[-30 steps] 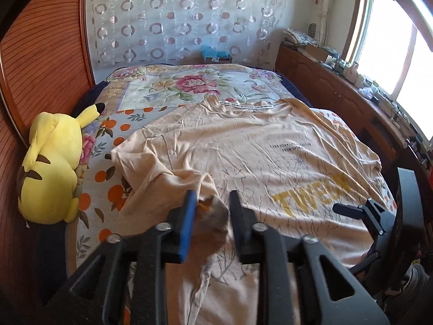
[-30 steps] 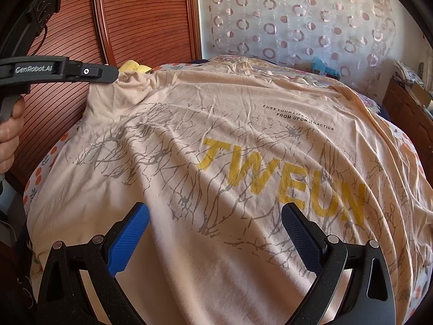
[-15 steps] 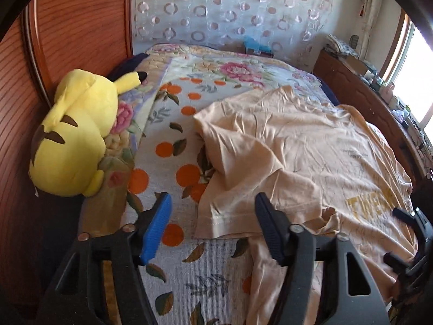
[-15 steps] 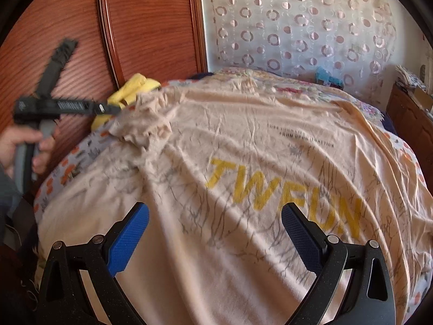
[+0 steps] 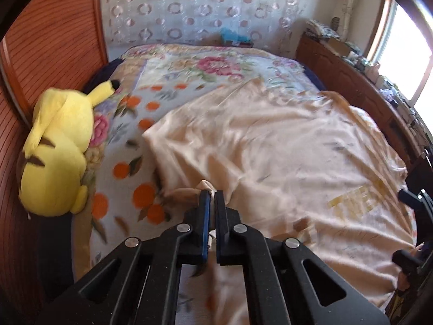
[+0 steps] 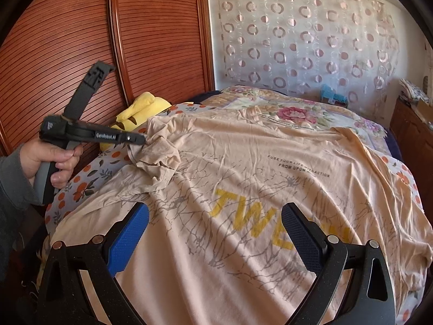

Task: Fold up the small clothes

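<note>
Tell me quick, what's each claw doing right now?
Left claw: closed, pinching a bunched bit of the T-shirt.
Right claw: open, holding nothing, above the T-shirt.

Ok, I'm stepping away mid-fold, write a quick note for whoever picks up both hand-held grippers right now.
Left hand-held gripper: shut on a bunched bit of the peach T-shirt, at its edge on the side nearer the yellow plush toy.
Right hand-held gripper: open, over the printed front, holding nothing.
Shirt: spread front-up across the floral bedspread, yellow lettering showing.
Done: only that edge is gathered; no fold laid yet.
Left: probably carry that side across the print, fold the other side, then fold lengthwise.
</note>
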A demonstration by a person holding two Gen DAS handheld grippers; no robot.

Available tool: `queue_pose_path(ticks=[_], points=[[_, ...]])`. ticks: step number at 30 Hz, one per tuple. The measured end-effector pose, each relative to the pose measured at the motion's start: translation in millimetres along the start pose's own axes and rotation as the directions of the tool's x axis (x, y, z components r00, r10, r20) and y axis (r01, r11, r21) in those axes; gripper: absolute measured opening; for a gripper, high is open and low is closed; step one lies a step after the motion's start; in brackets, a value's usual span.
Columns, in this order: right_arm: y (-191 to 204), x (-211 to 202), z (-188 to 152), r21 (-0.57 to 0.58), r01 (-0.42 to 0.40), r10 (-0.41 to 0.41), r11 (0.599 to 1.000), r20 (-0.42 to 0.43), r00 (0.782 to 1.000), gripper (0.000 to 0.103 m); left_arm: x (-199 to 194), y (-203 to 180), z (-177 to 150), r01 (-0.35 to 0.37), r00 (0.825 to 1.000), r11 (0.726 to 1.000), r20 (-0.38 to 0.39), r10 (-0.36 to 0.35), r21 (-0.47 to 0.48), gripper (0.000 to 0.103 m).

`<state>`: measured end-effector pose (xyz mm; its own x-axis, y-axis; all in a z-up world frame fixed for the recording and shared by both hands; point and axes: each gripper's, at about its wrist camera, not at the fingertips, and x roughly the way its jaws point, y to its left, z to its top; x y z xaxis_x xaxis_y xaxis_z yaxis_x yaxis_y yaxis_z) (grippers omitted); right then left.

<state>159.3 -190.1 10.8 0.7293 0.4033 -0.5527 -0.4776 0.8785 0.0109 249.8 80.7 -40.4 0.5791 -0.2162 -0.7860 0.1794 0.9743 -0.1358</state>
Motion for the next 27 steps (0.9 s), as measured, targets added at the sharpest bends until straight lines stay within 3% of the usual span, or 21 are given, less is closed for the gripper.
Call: queue_pose_path(ticks=[8, 12, 13, 16, 23, 27], points=[[-27, -28, -7, 0.044, 0.057, -0.059, 0.997, 0.052, 0.997, 0.099, -20, -85, 45, 0.104, 0.993, 0.986, 0.033, -0.109, 0.131, 0.004], [-38, -35, -13, 0.061, 0.08, -0.083, 0.995, 0.058, 0.995, 0.099, -29, -111, 52, 0.118, 0.99, 0.978, 0.051, -0.128, 0.17, 0.004], [-40, -35, -14, 0.064, 0.081, -0.084, 0.995, 0.056, 0.995, 0.099, -30, -112, 52, 0.127, 0.989, 0.977, 0.05, -0.138, 0.172, 0.008], [-39, -34, -15, 0.062, 0.09, -0.094, 0.994, 0.054, 0.994, 0.099, -34, -109, 46, 0.142, 0.987, 0.974, 0.052, -0.153, 0.178, 0.045], [-36, -24, -8, 0.06, 0.081, -0.084, 0.995, 0.05, 0.995, 0.099, -12, -64, 1, 0.029, 0.999, 0.984, -0.028, -0.025, 0.178, 0.046], [-32, -10, 0, 0.031, 0.074, -0.075, 0.997, 0.044, 0.996, 0.099, 5, -33, -26, -0.01, 0.997, 0.989, -0.08, 0.022, 0.146, 0.046]])
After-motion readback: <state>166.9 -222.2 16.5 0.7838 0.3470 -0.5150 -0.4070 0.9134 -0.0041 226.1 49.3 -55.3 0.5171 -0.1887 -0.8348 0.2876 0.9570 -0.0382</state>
